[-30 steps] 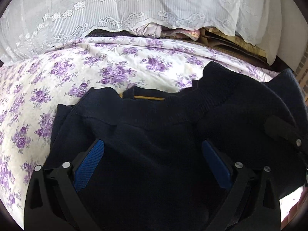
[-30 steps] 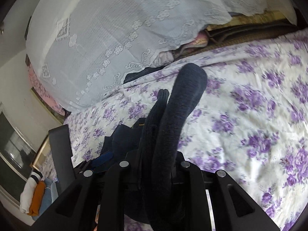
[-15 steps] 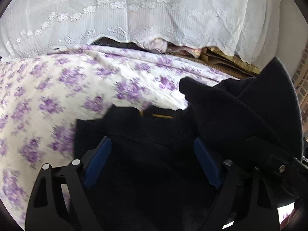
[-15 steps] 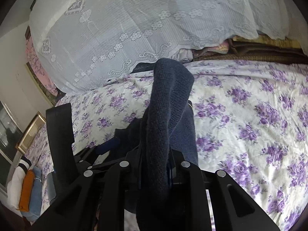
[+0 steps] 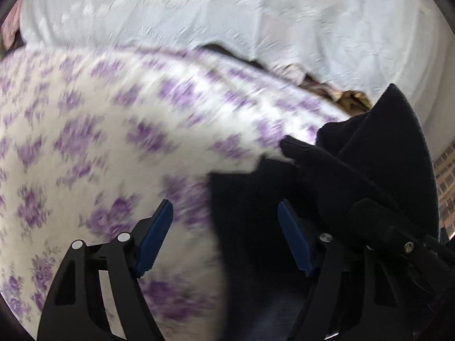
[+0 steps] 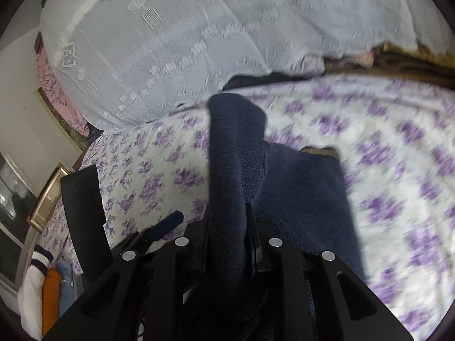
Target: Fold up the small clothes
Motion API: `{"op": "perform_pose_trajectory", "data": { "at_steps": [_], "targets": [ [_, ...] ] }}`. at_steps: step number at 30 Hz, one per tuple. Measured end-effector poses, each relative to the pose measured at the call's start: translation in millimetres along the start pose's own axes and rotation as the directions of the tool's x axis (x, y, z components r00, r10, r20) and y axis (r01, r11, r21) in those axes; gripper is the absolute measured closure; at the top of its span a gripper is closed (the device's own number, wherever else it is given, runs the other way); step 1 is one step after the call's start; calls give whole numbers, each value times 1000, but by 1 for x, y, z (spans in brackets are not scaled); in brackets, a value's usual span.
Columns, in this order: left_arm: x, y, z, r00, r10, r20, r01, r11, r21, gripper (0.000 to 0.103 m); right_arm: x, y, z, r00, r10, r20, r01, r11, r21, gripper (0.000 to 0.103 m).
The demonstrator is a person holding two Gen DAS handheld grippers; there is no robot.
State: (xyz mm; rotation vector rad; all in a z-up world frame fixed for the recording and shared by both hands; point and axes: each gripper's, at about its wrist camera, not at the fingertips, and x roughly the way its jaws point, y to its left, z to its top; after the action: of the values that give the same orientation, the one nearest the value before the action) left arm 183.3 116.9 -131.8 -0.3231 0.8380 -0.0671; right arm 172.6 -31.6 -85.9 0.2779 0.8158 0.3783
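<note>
A dark navy knit sweater [image 6: 304, 193] lies on the purple-flowered bedsheet [image 6: 398, 142]. My right gripper [image 6: 247, 244] is shut on a fold of the sweater [image 6: 230, 170], which stands up from between its fingers. In the left wrist view the sweater [image 5: 250, 216] fills the lower right, with the lifted fold [image 5: 398, 147] and the right gripper's black body [image 5: 398, 241] beside it. My left gripper [image 5: 224, 233] is open and empty, its blue pads [image 5: 155, 233] wide apart, straddling the sweater's left edge. The view is blurred.
A white lace cover [image 6: 199, 28] hangs over stacked things behind the bed; it also shows in the left wrist view [image 5: 227, 8]. Folded clothes, white, orange and blue [image 6: 48, 289], sit low at the left beyond the bed edge. The flowered sheet [image 5: 71, 142] spreads left.
The left gripper has swung left off the sweater, so it now sits over its left edge and sheet. The right gripper has carried the raised fold further over the garment.
</note>
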Motion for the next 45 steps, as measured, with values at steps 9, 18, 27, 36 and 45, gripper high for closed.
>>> {"op": "perform_pose_trajectory", "data": {
  "at_steps": [9, 18, 27, 36, 45],
  "targets": [
    [27, 22, -3, 997, 38, -72, -39, 999, -23, 23, 11, -8, -9, 999, 48, -20, -47, 998, 36, 68],
    [-9, 39, 3, 999, -48, -20, 45, 990, -136, 18, -92, -11, -17, 979, 178, 95, -160, 973, -168, 68],
    [-65, -7, 6, 952, -307, -14, 305, 949, -79, 14, -98, -26, -73, 988, -72, 133, 115, 932, -343, 82],
    [4, -60, -37, 989, 45, -142, -19, 983, 182, 4, -30, -40, -88, 1000, 1, -30, -7, 985, -173, 87],
    [8, -30, -42, 985, -74, -157, 84, 995, 58, 4, -39, -53, -86, 995, 59, -85, -75, 977, -200, 91]
  ]
}}
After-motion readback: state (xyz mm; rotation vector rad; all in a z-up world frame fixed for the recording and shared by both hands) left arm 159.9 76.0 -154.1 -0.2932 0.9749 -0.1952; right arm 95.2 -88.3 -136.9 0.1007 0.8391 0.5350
